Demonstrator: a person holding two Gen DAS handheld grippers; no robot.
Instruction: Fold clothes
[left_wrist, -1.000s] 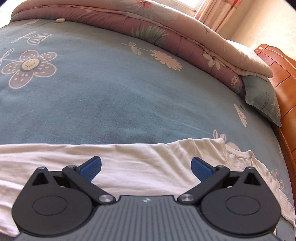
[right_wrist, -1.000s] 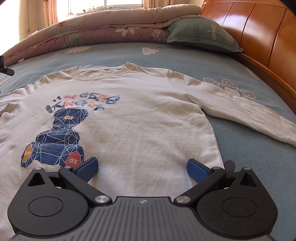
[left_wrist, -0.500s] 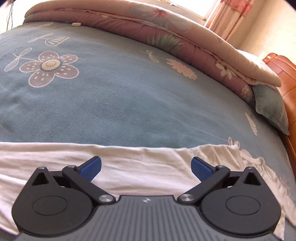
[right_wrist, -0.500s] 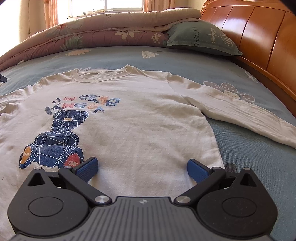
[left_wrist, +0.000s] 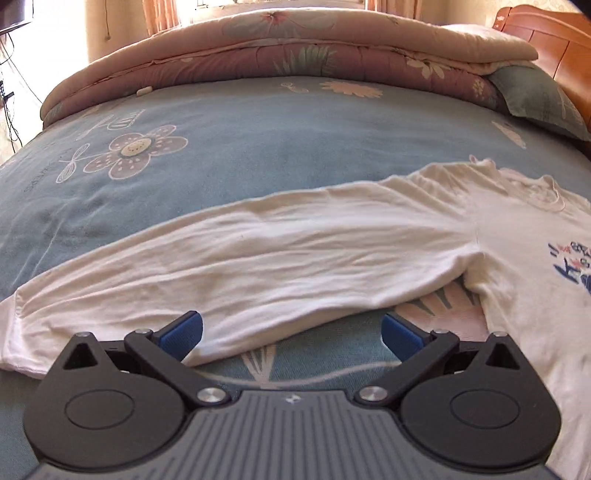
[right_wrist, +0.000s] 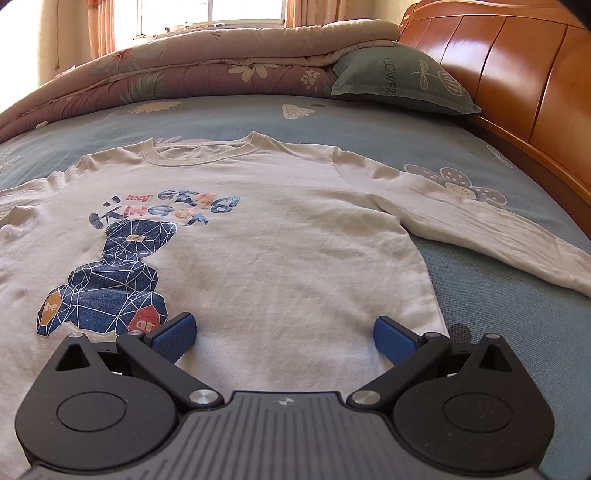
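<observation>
A white long-sleeved shirt (right_wrist: 280, 236) with a blue bear print lies flat, face up, on the blue bedspread, collar toward the far end. Its left sleeve (left_wrist: 258, 266) stretches out sideways across the left wrist view. My left gripper (left_wrist: 291, 334) is open just in front of that sleeve's lower edge, its left pad at the fabric's hem. In the right wrist view the other sleeve (right_wrist: 491, 236) runs out to the right. My right gripper (right_wrist: 284, 334) is open low over the shirt's bottom right part, nothing between its pads.
A rolled floral quilt (left_wrist: 295, 48) lies along the far side of the bed. A green pillow (right_wrist: 402, 85) leans against the wooden headboard (right_wrist: 517, 81) on the right. Bare blue bedspread (left_wrist: 258, 147) lies between the shirt and the quilt.
The left gripper has pulled back and turned right, so the whole left sleeve and part of the print now show. The right gripper has barely moved.
</observation>
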